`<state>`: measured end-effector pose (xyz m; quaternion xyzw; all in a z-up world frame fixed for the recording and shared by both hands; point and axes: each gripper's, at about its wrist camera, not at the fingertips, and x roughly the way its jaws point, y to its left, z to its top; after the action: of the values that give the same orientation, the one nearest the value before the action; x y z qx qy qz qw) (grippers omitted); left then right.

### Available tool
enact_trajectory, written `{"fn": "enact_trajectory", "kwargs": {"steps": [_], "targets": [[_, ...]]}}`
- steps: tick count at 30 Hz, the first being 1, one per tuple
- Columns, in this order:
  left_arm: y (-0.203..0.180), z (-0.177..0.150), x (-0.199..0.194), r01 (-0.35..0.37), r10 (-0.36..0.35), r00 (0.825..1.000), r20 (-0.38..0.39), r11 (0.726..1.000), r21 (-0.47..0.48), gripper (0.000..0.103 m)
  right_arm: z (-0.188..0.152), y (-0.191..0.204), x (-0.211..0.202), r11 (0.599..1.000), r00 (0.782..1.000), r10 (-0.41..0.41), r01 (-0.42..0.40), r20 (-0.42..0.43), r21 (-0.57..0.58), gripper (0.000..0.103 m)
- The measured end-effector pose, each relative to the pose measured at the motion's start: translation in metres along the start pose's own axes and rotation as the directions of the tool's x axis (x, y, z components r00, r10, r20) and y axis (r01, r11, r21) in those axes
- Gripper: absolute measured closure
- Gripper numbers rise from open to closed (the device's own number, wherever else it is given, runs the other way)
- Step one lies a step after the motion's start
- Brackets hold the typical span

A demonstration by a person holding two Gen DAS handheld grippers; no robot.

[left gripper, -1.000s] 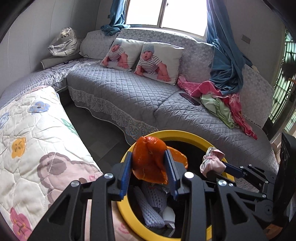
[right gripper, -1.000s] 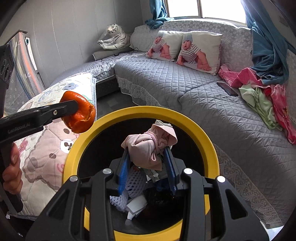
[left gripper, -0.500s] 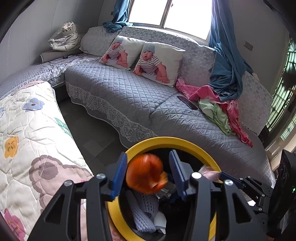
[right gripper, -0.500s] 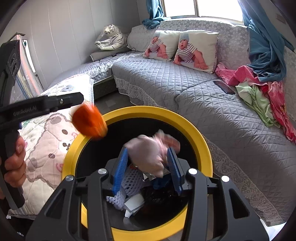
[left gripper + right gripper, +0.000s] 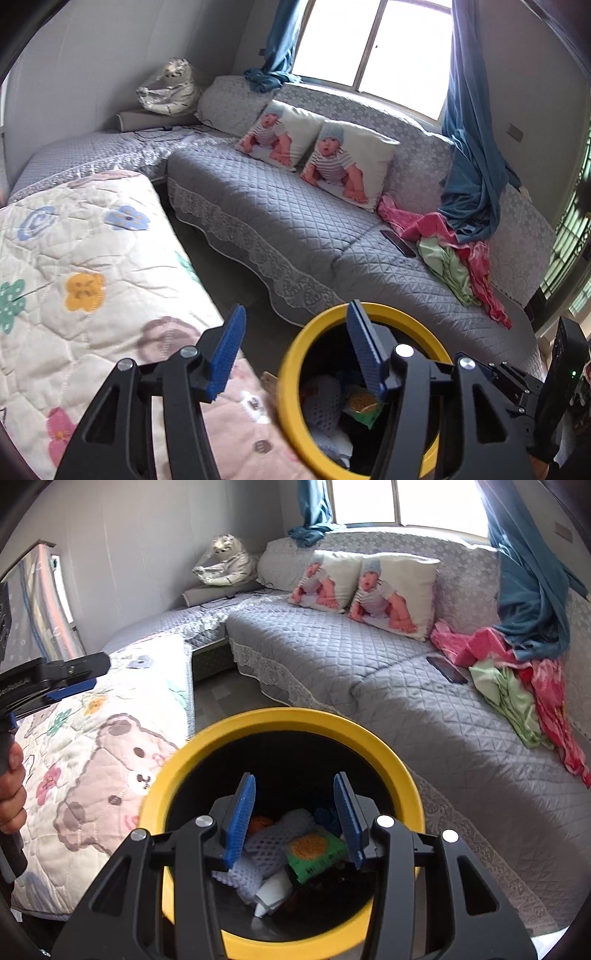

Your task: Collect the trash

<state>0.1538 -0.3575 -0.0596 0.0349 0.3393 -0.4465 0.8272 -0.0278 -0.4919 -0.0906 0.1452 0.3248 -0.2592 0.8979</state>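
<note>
A black bin with a yellow rim (image 5: 295, 716) stands on the floor between the quilted bed and the sofa. Inside lie white foam netting (image 5: 266, 843), a green packet (image 5: 314, 851) and a bit of orange peel (image 5: 260, 823). My right gripper (image 5: 294, 786) hangs open over the bin's mouth with nothing between its blue pads. My left gripper (image 5: 295, 317) is beside the bin rim (image 5: 286, 384), its jaws opening and empty. From the right wrist, the left gripper (image 5: 88, 675) shows at the far left over the quilt, held by a hand (image 5: 11, 775).
A floral quilt (image 5: 85, 266) covers the bed on the left. A grey quilted sofa (image 5: 295, 221) runs along the back, with two baby-print pillows (image 5: 343, 162), a dark phone (image 5: 399, 243) and a pile of pink and green clothes (image 5: 454, 254). A strip of floor (image 5: 221, 698) lies between them.
The orange peel dropped out of my left gripper into the bin and the pink wad fell from my right gripper. Both jaws opened. The left gripper pulled back from the bin toward the quilt.
</note>
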Motion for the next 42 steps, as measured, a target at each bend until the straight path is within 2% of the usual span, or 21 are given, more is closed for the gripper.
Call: {"fn": "enact_trajectory", "kwargs": {"steps": [7,11,16,19,23,26,27,32,34,37,39,41,42], "targets": [[0.057,-0.002,-0.068,-0.108,0.113,0.989,0.093,0.993,-0.054,0.049,0.018,0.057,-0.009,0.993,0.994,0.095,-0.091,0.051,-0.077,0.061],[0.098,-0.010,-0.115,-0.194,0.208,0.967,0.146,0.976,-0.103,0.049,0.023,0.100,-0.013,0.978,0.983,0.170,-0.161,0.062,-0.129,0.061],[0.149,-0.036,-0.181,-0.326,0.354,0.914,0.197,0.932,-0.159,0.049,0.024,0.159,-0.021,0.943,0.958,0.280,-0.264,0.054,-0.204,0.061],[0.173,-0.057,-0.217,-0.380,0.419,0.884,0.208,0.902,-0.205,0.049,0.021,0.192,-0.029,0.922,0.942,0.329,-0.305,0.065,-0.237,0.061],[0.194,-0.092,-0.258,-0.474,0.527,0.820,0.225,0.844,-0.250,0.049,0.012,0.229,-0.042,0.898,0.919,0.384,-0.348,0.090,-0.270,0.060],[0.203,-0.118,-0.280,-0.494,0.561,0.796,0.225,0.818,-0.294,0.049,0.002,0.248,-0.046,0.884,0.910,0.406,-0.366,0.087,-0.292,0.060],[0.203,-0.126,-0.285,-0.497,0.569,0.790,0.228,0.813,-0.304,0.049,-0.001,0.253,-0.047,0.880,0.908,0.411,-0.370,0.085,-0.299,0.060],[0.187,-0.162,-0.307,-0.541,0.641,0.721,0.264,0.758,-0.365,0.049,-0.016,0.267,-0.050,0.870,0.901,0.425,-0.380,0.090,-0.315,0.055],[0.179,-0.171,-0.313,-0.545,0.650,0.707,0.279,0.752,-0.372,0.048,-0.022,0.269,-0.054,0.871,0.901,0.420,-0.367,0.110,-0.327,0.053],[0.165,-0.182,-0.323,-0.567,0.674,0.671,0.308,0.735,-0.373,0.037,-0.027,0.268,-0.061,0.871,0.896,0.421,-0.355,0.142,-0.338,0.047],[0.158,-0.186,-0.328,-0.576,0.682,0.654,0.327,0.729,-0.369,0.036,-0.029,0.268,-0.066,0.870,0.892,0.425,-0.356,0.153,-0.341,0.044],[0.152,-0.187,-0.333,-0.584,0.685,0.644,0.341,0.727,-0.360,0.032,-0.031,0.267,-0.070,0.870,0.888,0.429,-0.357,0.166,-0.340,0.030],[0.149,-0.186,-0.335,-0.588,0.690,0.636,0.345,0.723,-0.362,0.026,-0.033,0.266,-0.072,0.873,0.885,0.429,-0.356,0.178,-0.334,0.028]]}}
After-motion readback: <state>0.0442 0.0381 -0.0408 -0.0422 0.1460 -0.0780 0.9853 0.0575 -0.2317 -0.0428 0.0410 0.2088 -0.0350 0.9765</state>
